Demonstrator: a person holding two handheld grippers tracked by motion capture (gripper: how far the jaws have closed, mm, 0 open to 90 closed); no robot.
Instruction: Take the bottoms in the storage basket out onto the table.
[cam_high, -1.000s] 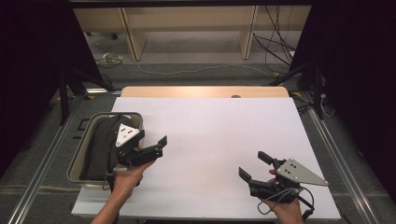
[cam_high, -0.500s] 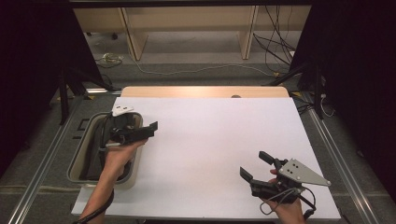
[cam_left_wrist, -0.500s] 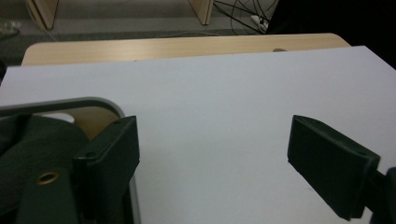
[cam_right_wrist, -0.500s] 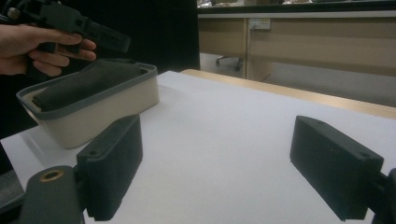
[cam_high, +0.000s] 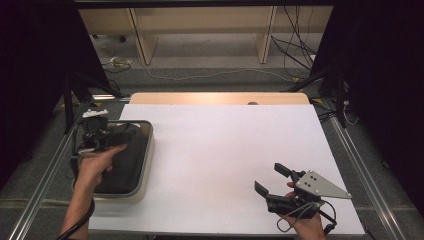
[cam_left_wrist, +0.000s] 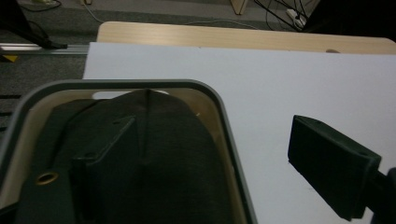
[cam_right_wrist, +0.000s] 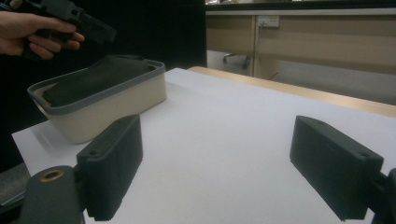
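Your left gripper (cam_high: 107, 136) hangs above the far end of the basin (cam_high: 148, 150) with its jaws wide apart and nothing between them. In the left gripper view one jaw stands over the dark folded cloth (cam_left_wrist: 140, 158) inside the basin and the other stands outside the rim (cam_left_wrist: 224, 121), over the white table sheet (cam_left_wrist: 289, 79). The jaws therefore straddle the basin's right-hand wall; they do not straddle the cloth.

The cloth lies below the jaws and toward your own side, packed into the basin almost wall to wall. Its long axis follows the basin's long axis, running away from you along the left edge of the table. A raised seam or fold (cam_left_wrist: 147, 126) runs the same way down its middle. From the high view I cannot tell whether a jaw touches the cloth; the right gripper view shows your left hand (cam_right_wrist: 32, 32) and its gripper held clear above the basin (cam_right_wrist: 98, 100).

Your right gripper (cam_high: 277, 192) rests at the near right corner of the table, jaws also apart and empty, well apart from the basin.

Judgement: the left gripper is much the nearer. To take the cloth you need both jaws inside the rim, set across the fold, then lowered.
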